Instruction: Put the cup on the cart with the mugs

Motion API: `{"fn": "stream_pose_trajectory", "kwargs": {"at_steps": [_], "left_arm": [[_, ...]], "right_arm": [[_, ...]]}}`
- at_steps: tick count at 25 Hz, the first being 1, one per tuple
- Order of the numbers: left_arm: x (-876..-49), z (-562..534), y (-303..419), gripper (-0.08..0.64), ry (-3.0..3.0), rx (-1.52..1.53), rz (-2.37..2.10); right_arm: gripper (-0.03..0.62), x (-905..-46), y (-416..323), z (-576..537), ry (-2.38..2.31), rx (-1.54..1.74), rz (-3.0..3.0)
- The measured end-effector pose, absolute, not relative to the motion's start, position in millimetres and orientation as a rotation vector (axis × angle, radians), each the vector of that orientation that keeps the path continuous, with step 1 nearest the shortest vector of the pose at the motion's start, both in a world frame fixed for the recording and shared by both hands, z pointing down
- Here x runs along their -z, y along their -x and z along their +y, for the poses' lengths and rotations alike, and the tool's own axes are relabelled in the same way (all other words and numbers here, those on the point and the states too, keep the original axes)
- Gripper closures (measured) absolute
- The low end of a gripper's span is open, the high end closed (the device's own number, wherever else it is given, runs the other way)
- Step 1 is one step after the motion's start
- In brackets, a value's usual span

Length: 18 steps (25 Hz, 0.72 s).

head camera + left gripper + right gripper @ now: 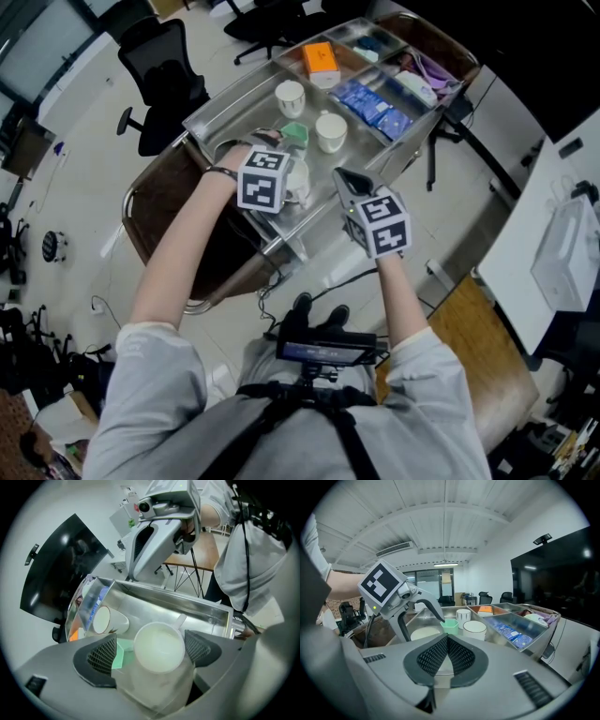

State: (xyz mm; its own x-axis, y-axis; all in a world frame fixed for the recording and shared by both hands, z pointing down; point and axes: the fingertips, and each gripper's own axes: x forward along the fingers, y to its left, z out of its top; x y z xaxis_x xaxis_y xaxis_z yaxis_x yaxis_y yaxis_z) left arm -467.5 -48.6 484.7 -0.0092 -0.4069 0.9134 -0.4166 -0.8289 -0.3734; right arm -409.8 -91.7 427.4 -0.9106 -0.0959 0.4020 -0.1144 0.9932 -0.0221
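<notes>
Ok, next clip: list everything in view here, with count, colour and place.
cart: one, steel tray top, in front of the person
cup: one, white, on the tray's near part
mugs: two, white, on the tray beyond the cup
hexagonal container: one, green, between cup and mugs
box: one, orange, far compartment
packets: several, blue, compartment right of the mugs
office chair: one, black, left of the cart
left gripper: grey, jaws open either side of the cup
right gripper: grey, jaws shut, empty, near the cart's edge
</notes>
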Motion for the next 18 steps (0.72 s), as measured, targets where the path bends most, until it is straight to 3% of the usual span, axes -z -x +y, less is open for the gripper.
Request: {"fn": "stream_pose_trajectory", "kwargs": {"at_steps": [6,9,13,18], "left_arm": [[-450.2,-47.3,473.0,0.124,-2.273,-1.877,-1.269],[-425.4,-51.2,477.2,0.319,-2.289,-1.735,-1.532],[-396.8,-51.8,477.6,0.556,-2.298,-1.33,-1.86],[-387.7,-44.0,484.3,0.557,-2.146,-0.659,-2.007]], "right_arm": [[0.592,-425.8,407.6,-95.2,-0.189,-0.055,-2.716],[0.592,-423.8,408.3,-96.1,-0.211,-0.061,-2.718],[0.592,-422.8,409.6,-91.7,-0.24,-0.068,-2.72],[0.592,-418.7,407.5,-88.7,-0.298,-0.065,-2.744]]}}
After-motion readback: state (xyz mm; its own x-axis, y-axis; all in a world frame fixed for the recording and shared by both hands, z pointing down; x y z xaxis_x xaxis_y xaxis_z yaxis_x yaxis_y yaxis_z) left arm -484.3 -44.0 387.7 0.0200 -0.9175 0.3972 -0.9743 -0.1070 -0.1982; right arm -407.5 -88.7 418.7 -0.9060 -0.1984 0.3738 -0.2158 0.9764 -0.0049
